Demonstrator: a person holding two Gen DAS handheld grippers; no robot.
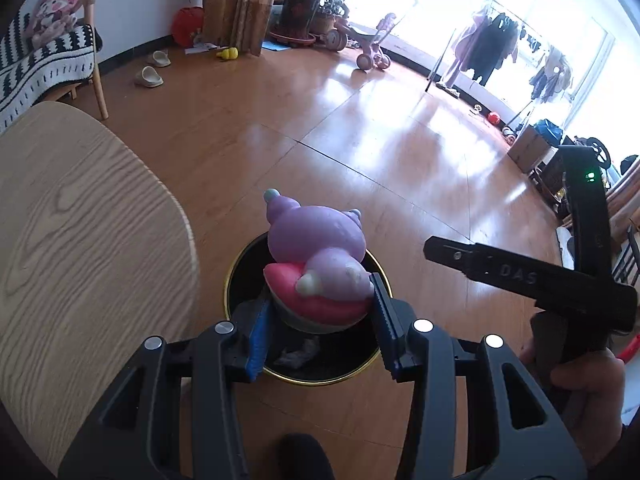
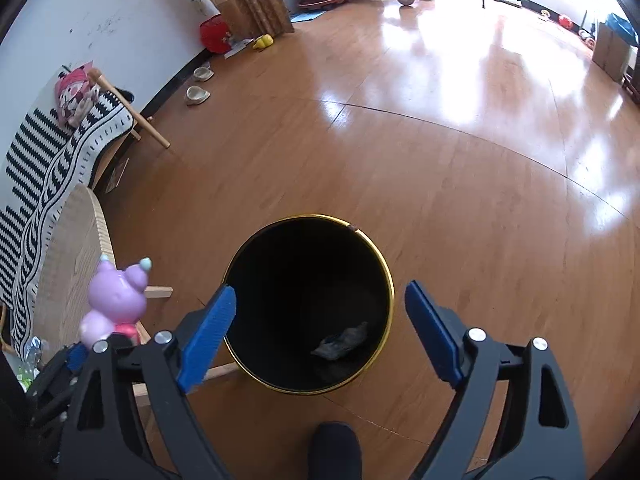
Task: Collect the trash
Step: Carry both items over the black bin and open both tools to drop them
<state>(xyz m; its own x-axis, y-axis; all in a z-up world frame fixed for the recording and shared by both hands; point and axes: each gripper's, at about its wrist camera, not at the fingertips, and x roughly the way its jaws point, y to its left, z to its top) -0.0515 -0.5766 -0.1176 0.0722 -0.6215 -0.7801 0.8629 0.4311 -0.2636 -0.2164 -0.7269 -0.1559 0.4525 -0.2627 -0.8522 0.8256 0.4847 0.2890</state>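
Glossy wooden floor [image 2: 460,168] fills the room around us, bright with window glare. Our left gripper [image 1: 318,312] clamps a purple and pink toy figure [image 1: 316,252] between its blue pads, the pads pressing on the pink base, and we hold it right above the black bin [image 1: 236,276] with the gold rim. Our right gripper [image 2: 320,320] has its jaws spread wide with nothing between them, hovering over the same bin, where a crumpled grey scrap [image 2: 340,342] lies on the bottom. A dark shoe tip [image 2: 334,448] shows just below the bin. To the left stands a light wooden table [image 1: 80,240], close beside the bin. Further out we see a chair with a striped blanket [image 1: 48,60], pale slippers [image 1: 149,77] by the wall, a curtain [image 1: 240,0], a potted plant [image 1: 298,8], pink ride-on toys [image 1: 370,46] and a clothes rack [image 1: 488,44] near the window
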